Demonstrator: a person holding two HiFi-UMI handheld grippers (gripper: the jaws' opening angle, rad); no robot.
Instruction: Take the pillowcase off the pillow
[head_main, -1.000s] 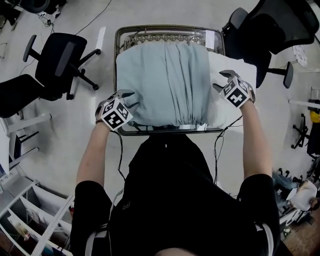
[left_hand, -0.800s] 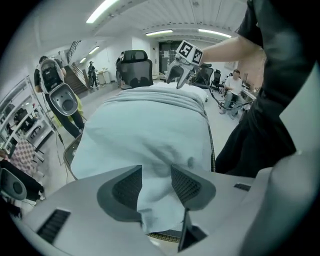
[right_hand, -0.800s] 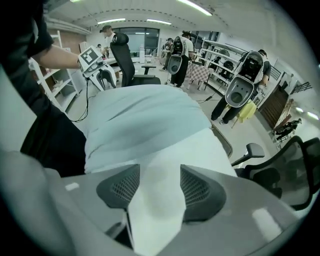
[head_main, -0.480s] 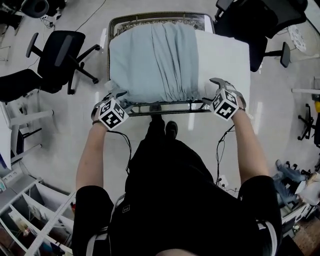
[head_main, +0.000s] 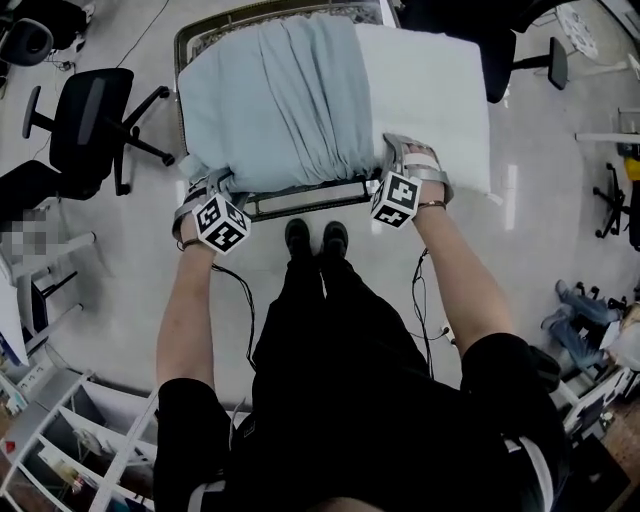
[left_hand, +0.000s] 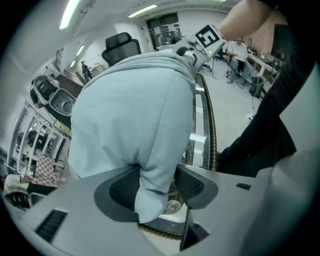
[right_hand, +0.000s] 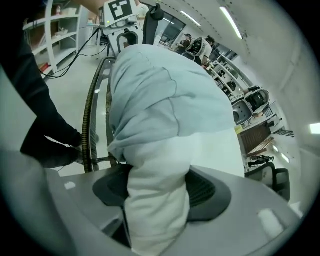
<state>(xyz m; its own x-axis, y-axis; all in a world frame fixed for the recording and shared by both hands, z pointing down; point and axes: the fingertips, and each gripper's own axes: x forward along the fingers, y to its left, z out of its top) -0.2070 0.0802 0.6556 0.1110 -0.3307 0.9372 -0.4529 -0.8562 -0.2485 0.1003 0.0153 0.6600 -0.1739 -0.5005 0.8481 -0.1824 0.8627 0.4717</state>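
A light blue pillowcase (head_main: 290, 100) covers most of a white pillow (head_main: 430, 100), whose bare end sticks out to the right. My left gripper (head_main: 215, 183) is at the pillowcase's near left corner. Its jaws have just been opening, and a fold of blue fabric (left_hand: 150, 165) hangs between the pads. My right gripper (head_main: 405, 160) is at the near edge, where the blue cloth ends. Its jaws have also just been opening, and the white pillow's corner (right_hand: 160, 200) fills the gap between them. Both grippers point steeply down.
The pillow lies on a wire-framed metal table (head_main: 300, 205). The person's shoes (head_main: 315, 240) stand right at its near rim. Black office chairs stand to the left (head_main: 85, 120) and the far right (head_main: 520, 50). White shelving (head_main: 60, 420) is at the lower left.
Both grippers have dropped from beside the pillow onto its near edge. The right one moved inward from the white end to the pillowcase's opening. Cloth now sits between both pairs of jaws.
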